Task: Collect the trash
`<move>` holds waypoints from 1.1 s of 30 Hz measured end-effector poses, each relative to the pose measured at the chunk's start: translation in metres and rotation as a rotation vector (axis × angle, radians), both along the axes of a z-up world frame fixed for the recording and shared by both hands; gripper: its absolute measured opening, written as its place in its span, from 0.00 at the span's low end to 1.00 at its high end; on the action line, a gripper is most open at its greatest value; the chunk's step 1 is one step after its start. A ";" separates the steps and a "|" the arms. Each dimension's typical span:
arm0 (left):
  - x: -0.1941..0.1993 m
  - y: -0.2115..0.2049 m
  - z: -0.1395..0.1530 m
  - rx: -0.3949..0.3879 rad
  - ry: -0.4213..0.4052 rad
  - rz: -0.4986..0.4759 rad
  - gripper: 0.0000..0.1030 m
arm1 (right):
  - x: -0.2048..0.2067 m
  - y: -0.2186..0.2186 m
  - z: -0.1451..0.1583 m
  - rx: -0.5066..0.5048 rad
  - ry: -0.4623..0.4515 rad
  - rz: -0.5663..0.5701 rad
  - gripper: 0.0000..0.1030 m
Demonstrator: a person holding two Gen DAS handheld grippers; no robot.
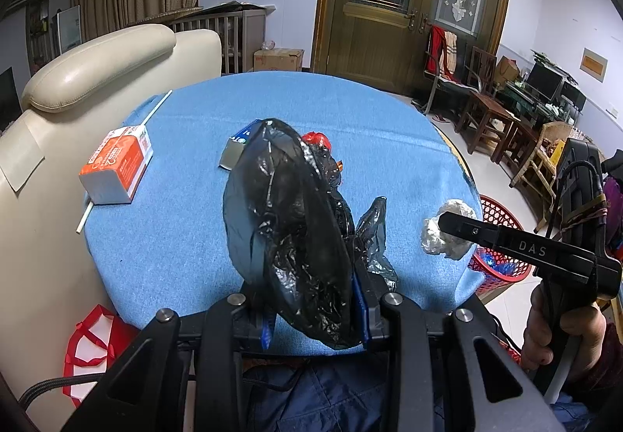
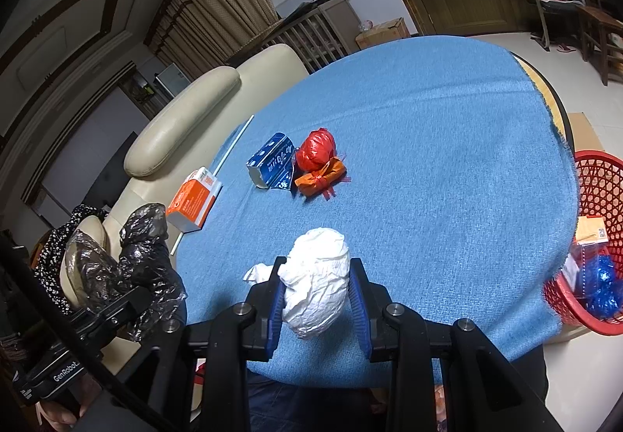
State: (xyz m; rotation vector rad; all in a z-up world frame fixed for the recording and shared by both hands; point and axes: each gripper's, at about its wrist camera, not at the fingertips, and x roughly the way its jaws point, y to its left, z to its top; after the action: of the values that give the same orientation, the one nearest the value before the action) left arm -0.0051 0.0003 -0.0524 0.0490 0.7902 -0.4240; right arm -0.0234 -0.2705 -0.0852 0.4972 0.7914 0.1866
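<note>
My left gripper [image 1: 311, 319] is shut on a crumpled black plastic bag [image 1: 288, 233], held above the near edge of the blue-clothed table [image 1: 183, 237]; the bag also shows in the right wrist view [image 2: 140, 268]. My right gripper [image 2: 317, 299] is shut on a crumpled white paper ball [image 2: 317, 288], seen in the left wrist view [image 1: 447, 233] at the table's right edge. On the cloth lie an orange-and-white carton [image 2: 194, 202], a blue carton [image 2: 272, 163], a red wad [image 2: 317, 148], an orange wrapped bundle [image 2: 321, 175] and a white straw [image 2: 233, 142].
A red mesh basket [image 2: 595, 175] stands on the floor right of the table, with blue foil and packaging inside. A cream sofa [image 1: 97, 62] borders the table's left side. A red-and-white bag [image 1: 93, 346] sits on the floor lower left. Wooden chairs stand far right.
</note>
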 end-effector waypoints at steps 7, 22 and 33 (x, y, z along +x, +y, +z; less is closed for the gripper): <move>0.000 0.000 0.000 0.000 0.001 0.000 0.33 | 0.000 0.001 -0.001 0.003 0.002 0.000 0.31; -0.001 -0.002 0.000 0.003 0.004 -0.004 0.33 | -0.001 0.001 -0.002 0.008 0.008 -0.001 0.31; 0.000 -0.002 0.000 0.006 0.006 -0.008 0.33 | 0.000 -0.001 -0.003 0.015 0.016 -0.002 0.31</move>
State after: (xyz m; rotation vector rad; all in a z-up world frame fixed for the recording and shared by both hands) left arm -0.0050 -0.0021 -0.0528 0.0567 0.7974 -0.4296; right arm -0.0237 -0.2710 -0.0883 0.5146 0.8055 0.1871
